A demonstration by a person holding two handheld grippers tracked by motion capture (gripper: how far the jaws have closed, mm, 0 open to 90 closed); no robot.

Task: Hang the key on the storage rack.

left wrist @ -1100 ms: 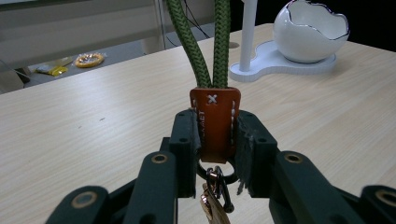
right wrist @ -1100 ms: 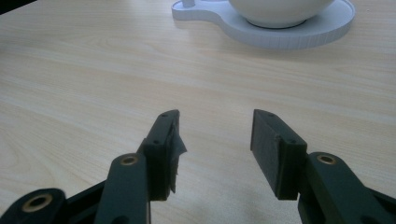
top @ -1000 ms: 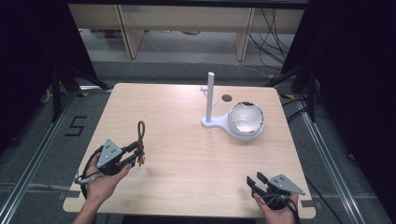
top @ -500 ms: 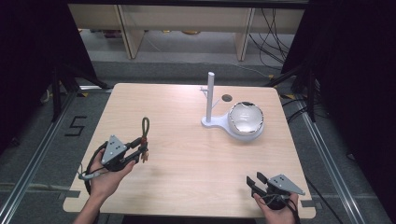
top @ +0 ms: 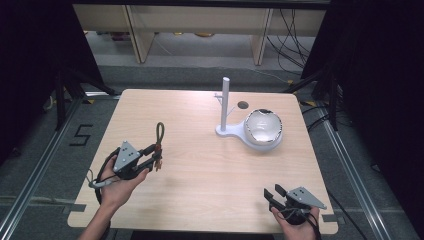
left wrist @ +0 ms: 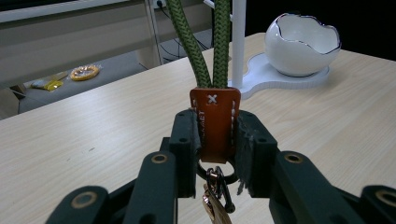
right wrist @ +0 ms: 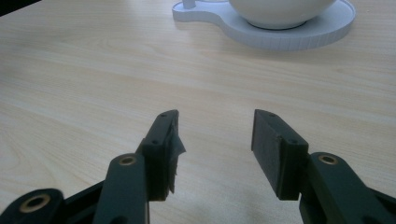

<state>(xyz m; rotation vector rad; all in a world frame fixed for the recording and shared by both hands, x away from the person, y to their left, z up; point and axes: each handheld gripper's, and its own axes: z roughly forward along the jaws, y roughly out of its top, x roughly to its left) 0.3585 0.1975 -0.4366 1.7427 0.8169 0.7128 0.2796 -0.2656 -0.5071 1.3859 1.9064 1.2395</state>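
Left tongs (left wrist: 215, 140) clamp the orange leather tab of a keychain (left wrist: 214, 123), its 2 strands of green braided cord rising above the jaws, well left of the white stand (top: 226, 107) on the desk (top: 200, 185). The cord looks soft and light; the stitched tab seems the firmest hold. A metal clasp (left wrist: 217, 184) dangles below. Right tongs (right wrist: 215, 154) rest open and empty, near of the stand beside its cracked-egg bowl (top: 262, 127).
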